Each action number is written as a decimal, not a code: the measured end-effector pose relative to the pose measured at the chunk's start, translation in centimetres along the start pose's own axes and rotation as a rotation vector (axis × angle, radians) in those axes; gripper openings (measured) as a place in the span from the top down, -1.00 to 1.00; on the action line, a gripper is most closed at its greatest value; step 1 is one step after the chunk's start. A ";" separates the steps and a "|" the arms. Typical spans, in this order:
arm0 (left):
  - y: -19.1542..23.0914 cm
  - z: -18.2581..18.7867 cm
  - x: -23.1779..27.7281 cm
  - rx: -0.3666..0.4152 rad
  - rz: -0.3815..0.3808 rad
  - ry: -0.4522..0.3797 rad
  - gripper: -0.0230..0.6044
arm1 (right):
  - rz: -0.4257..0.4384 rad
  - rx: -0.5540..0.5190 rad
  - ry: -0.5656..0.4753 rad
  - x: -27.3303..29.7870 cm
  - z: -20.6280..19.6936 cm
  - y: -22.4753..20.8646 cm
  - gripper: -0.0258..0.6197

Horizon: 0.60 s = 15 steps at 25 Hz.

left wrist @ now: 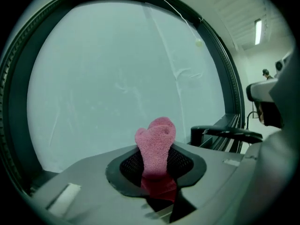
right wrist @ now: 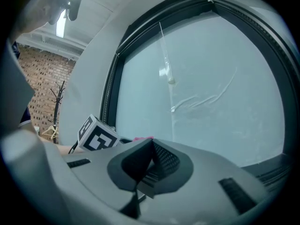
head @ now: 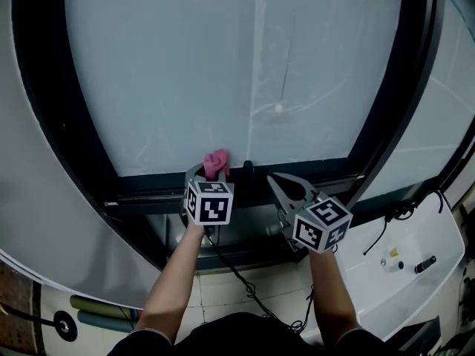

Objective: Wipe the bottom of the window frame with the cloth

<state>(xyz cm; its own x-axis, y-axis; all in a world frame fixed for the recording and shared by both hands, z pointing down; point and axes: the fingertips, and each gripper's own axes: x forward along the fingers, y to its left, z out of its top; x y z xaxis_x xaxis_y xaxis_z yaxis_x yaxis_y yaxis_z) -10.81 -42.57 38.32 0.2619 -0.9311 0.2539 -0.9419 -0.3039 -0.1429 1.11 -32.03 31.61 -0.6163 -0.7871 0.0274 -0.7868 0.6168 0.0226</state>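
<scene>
Left tongs [head: 215,172] are clamping a pink cloth [head: 217,162], which is poking up past their tips in a soft wad. In the left gripper view, the cloth [left wrist: 156,143] is sitting pinched between the dark pads of the tongs [left wrist: 156,162]. Just ahead of these tongs, the cloth is meeting the black bottom frame [head: 312,170] near its middle; real contact is hard to confirm. Beyond the tips, pale glass [head: 223,65] is filling the window. Right tongs [head: 276,185] are hovering just to the right, near the same rail, jaws together and holding nothing, as the right gripper view [right wrist: 149,159] is showing. Judging progress: the cloth is gripped and at the frame, so wiping is likely starting or under way. No cleaned stretch is showing, so the rail to both sides of the left tongs probably is awaiting a pass.
</scene>
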 end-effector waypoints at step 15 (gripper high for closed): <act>2.8 -2.2 0.3 0.088 0.097 0.103 0.56 | 0.047 0.007 0.014 1.7 -0.5 0.7 0.92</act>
<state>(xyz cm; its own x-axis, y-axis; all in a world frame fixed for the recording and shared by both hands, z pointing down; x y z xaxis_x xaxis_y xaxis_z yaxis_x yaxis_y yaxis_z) -13.84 -43.28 40.15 0.1434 -0.9328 0.3307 -0.9386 -0.2341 -0.2533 -0.52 -32.94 32.14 -0.6524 -0.7567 0.0418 -0.7569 0.6533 0.0142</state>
